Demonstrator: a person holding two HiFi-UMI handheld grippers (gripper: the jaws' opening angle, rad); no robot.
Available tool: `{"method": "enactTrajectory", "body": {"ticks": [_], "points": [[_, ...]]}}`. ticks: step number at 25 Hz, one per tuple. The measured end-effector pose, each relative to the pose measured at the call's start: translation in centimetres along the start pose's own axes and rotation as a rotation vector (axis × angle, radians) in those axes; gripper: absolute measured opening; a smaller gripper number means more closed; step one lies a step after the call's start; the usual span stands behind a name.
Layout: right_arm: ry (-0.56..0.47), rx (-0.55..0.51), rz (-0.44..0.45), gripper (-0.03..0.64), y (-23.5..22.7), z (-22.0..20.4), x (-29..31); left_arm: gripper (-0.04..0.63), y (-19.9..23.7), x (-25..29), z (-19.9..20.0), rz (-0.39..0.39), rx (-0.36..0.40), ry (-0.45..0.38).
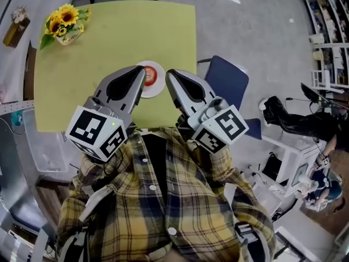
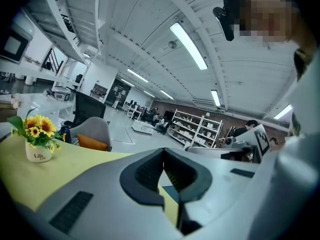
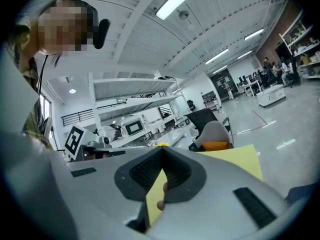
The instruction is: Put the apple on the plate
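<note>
A red apple (image 1: 150,78) lies on a small white plate (image 1: 158,88) near the right edge of the yellow-green table (image 1: 92,70). The left gripper (image 1: 140,71) hangs above the plate's left side and hides part of it. Its jaws are shut and empty, with the tips meeting in the left gripper view (image 2: 163,150). Just right of the plate, the right gripper (image 1: 170,74) is also shut with nothing between its pads (image 3: 161,149). Both grippers are held high, close to the person's plaid shirt, and point out nearly level over the table.
A pot of sunflowers (image 1: 64,26) stands at the table's far left corner and shows in the left gripper view (image 2: 38,136). A blue chair (image 1: 226,81) sits off the table's right edge. Desks, cables and another person (image 1: 322,192) fill the right side.
</note>
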State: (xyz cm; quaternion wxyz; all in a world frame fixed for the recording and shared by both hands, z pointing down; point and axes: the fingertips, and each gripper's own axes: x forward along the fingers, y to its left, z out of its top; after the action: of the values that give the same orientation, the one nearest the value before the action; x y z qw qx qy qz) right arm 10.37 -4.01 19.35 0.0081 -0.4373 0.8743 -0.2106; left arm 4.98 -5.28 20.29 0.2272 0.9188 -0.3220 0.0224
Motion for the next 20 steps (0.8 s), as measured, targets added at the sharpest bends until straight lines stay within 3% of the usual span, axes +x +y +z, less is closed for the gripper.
{"method": "enactTrajectory", "body": {"ticks": [20], "points": [[0.067, -0.026, -0.033, -0.003, 0.8, -0.5, 1.1, 0.009, 1.1, -2.0, 0.6, 0.015, -0.003, 0.003]]}}
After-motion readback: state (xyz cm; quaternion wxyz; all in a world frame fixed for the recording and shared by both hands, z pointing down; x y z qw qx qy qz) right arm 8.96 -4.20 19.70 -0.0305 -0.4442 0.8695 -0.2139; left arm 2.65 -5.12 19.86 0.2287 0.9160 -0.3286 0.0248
